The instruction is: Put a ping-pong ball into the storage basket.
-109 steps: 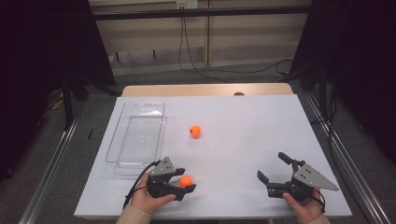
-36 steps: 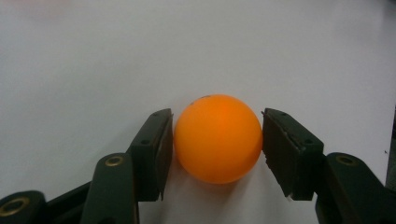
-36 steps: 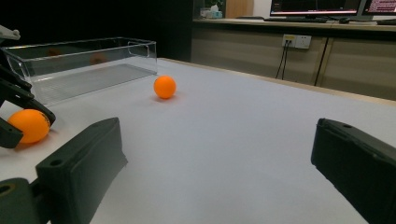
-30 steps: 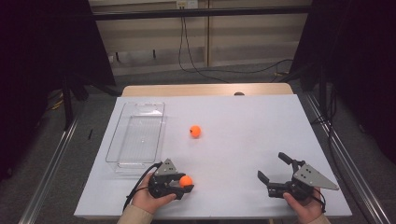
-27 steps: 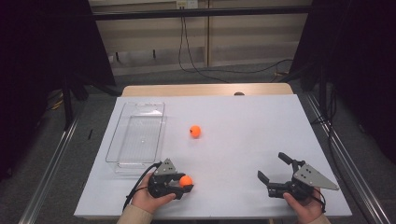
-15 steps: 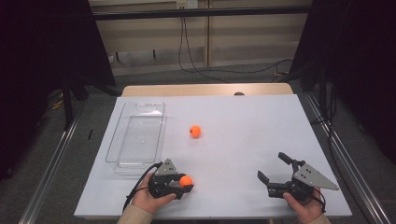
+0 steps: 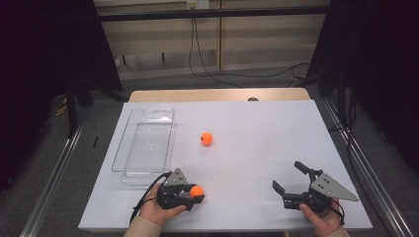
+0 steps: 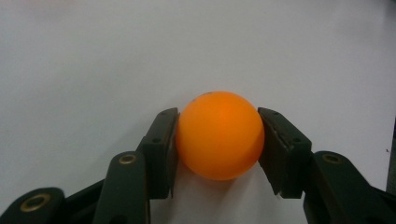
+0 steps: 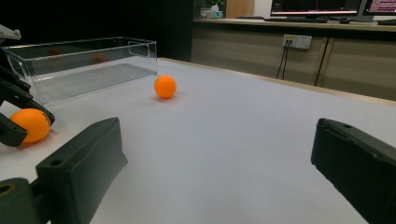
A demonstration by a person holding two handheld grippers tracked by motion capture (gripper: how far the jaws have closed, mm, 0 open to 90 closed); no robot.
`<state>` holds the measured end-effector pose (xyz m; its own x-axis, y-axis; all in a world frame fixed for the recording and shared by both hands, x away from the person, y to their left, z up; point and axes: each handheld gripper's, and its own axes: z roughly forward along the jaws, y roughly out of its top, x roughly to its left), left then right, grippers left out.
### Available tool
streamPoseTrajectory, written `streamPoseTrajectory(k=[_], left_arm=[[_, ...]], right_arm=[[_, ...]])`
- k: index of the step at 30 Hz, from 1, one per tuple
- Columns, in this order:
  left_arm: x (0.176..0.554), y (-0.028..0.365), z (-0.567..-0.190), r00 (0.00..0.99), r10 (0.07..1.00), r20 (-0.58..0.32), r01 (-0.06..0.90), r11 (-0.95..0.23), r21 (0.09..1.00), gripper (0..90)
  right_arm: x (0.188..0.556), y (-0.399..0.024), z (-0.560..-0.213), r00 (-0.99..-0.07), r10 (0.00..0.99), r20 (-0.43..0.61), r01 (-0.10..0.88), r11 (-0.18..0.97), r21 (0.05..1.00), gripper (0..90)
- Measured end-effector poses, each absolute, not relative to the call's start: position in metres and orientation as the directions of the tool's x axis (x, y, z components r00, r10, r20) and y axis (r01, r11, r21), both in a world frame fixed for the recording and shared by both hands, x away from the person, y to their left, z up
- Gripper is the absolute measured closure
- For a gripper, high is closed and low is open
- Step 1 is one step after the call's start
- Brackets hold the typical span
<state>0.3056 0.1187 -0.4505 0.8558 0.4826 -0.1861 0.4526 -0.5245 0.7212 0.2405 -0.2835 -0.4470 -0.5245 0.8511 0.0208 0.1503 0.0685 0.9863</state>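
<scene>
White, matte table (image 7: 257, 138) spreads wide and bare around both hands. Near the front edge, the left gripper (image 7: 197, 191) has just been closing and now pinches a smooth orange ball (image 8: 219, 134) between its black pads. Well apart to the right, the right gripper (image 7: 286, 178) rests with jaws spread, nothing between them. Farther back lies a second ball (image 7: 206, 138), just beside a clear plastic bin (image 7: 144, 143) along the left edge.

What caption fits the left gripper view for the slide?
Left gripper clamps an orange ball between both pads on the white table.
</scene>
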Motion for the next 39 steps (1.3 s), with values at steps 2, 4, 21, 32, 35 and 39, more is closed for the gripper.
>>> streamPoseTrajectory(k=[2, 4, 21, 32, 35, 39], left_arm=[[0.306, 0.118, -0.45, 0.856, 0.482, -0.184, 0.451, -0.526, 0.721, 50.9], [0.305, 0.117, -0.45, 0.858, 0.48, -0.184, 0.45, -0.527, 0.721, 51.0], [0.305, 0.118, -0.441, 0.842, 0.497, -0.209, 0.471, -0.489, 0.734, 51.0], [0.307, 0.119, -0.433, 0.827, 0.513, -0.229, 0.491, -0.462, 0.739, 51.0], [0.309, 0.119, -0.432, 0.824, 0.513, -0.239, 0.498, -0.458, 0.736, 51.1], [0.31, 0.117, -0.43, 0.821, 0.517, -0.242, 0.502, -0.452, 0.738, 51.1]], right_arm=[[0.241, -0.283, -0.447, -0.525, 0.851, 0.021, 0.151, 0.068, 0.986, 1.9], [0.241, -0.284, -0.447, -0.526, 0.85, 0.021, 0.151, 0.07, 0.986, 2.0], [0.241, -0.283, -0.447, -0.528, 0.849, 0.018, 0.15, 0.072, 0.986, 2.0], [0.241, -0.284, -0.447, -0.527, 0.849, 0.022, 0.151, 0.069, 0.986, 1.9], [0.241, -0.283, -0.447, -0.528, 0.849, 0.023, 0.151, 0.067, 0.986, 2.0], [0.241, -0.284, -0.447, -0.526, 0.85, 0.022, 0.149, 0.066, 0.987, 1.9]])
